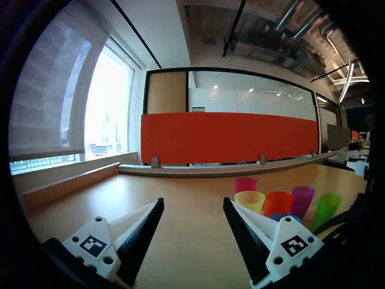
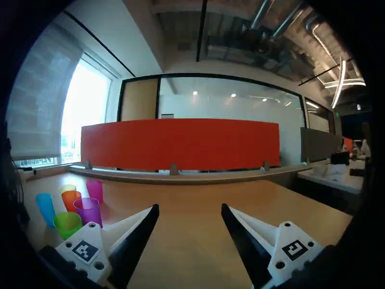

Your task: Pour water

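Observation:
Several coloured plastic cups stand grouped on the wooden table. In the left gripper view they sit to the right: a pink cup, a yellow cup, an orange cup, a purple cup, a green cup and a blue cup partly behind the right finger. My left gripper is open and empty, left of the cups. In the right gripper view the cups stand at the left: blue cup, green cup, purple cup, orange cup. My right gripper is open and empty.
An orange divider panel runs along the table's far edge, with a glass wall behind it. A bright window is on the left. Another desk with items stands at the far right.

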